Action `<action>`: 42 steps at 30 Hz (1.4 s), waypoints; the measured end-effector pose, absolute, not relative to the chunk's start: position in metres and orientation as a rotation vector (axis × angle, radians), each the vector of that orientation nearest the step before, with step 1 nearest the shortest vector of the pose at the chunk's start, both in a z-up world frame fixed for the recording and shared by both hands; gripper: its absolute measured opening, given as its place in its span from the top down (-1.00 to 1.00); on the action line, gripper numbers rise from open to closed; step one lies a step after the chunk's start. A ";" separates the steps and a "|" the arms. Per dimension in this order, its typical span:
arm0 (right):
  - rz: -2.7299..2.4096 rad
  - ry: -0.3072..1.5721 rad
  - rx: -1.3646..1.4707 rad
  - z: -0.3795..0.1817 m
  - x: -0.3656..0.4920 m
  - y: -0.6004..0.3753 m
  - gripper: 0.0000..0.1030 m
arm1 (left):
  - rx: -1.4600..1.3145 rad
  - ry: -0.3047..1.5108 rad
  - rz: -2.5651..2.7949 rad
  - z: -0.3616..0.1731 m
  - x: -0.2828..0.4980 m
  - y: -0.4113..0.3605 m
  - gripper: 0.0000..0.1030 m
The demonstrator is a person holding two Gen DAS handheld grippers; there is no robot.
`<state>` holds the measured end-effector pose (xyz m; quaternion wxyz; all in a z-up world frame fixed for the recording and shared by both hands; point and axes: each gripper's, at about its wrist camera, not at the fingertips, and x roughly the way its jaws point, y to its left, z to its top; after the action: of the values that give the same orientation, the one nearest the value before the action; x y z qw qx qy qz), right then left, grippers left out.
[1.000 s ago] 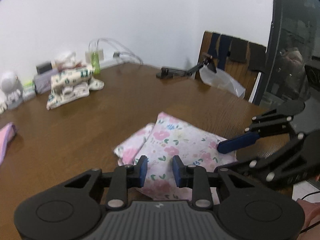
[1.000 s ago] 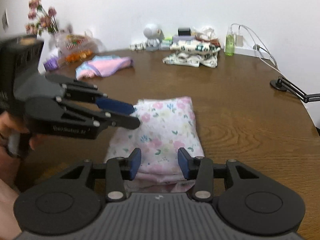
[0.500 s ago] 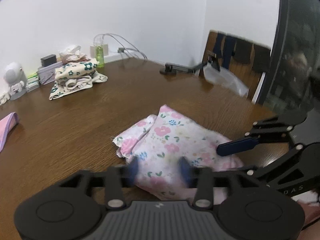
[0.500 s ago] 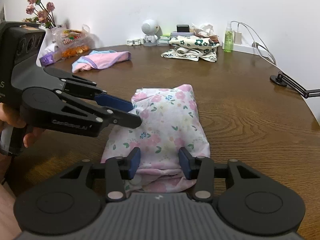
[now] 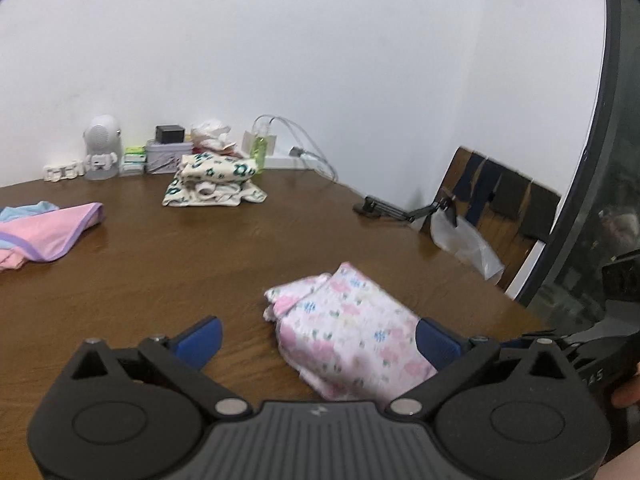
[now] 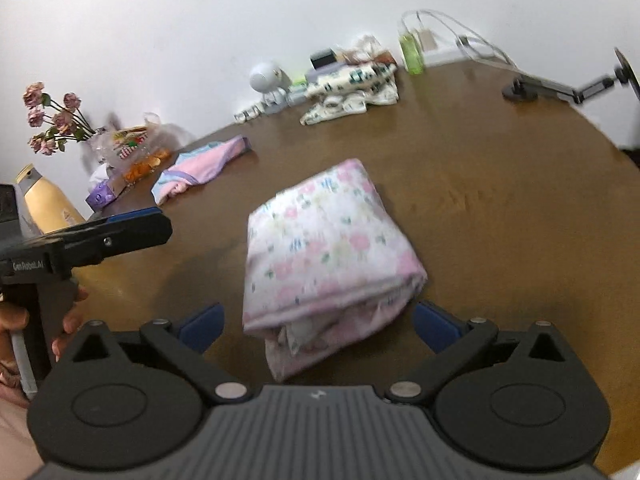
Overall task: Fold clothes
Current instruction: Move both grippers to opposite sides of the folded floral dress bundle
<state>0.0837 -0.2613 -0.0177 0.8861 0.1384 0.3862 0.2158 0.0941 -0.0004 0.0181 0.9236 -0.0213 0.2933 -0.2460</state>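
Left gripper (image 5: 318, 338): black frame, blue-padded fingers spread wide, holding nothing; the right-hand pad sits just beside the near end of the garment, the other over bare wood.

Right gripper (image 6: 316, 324): same build, jaws spread wide and empty, one pad on either side of the garment's near end, neither seen to touch it.

Folded white cotton garment with pink and blue floral print (image 6: 326, 248): a compact rectangular bundle lying flat on the round brown wooden table (image 6: 500, 208), toward its near edge. Layered hem edges show at the near end; a looser fold sticks out at the far left corner (image 5: 288, 298). Print blurred in both views.

Pink garment with purple trim (image 5: 48, 232): unfolded, toward the table's left edge.

Cream garments with dark green flower print (image 5: 212, 182): stacked near the far edge.

Far edge, against the wall: white round-headed robot figurine (image 5: 102, 148), grey tin (image 5: 166, 156), green spray bottle (image 5: 260, 150), white cables.

Right edge: black clamp arm (image 5: 394, 210).

Nothing lies between grippers and floral garment.
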 end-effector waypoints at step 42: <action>0.295 0.936 0.444 -0.030 0.088 -0.263 -0.99 | 0.280 0.756 -0.653 0.022 0.171 -0.033 -1.00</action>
<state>0.0880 -0.2625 -0.0295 0.8584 0.2114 0.4457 0.1407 0.1707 -0.0328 0.0220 0.8685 0.1339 0.3612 -0.3120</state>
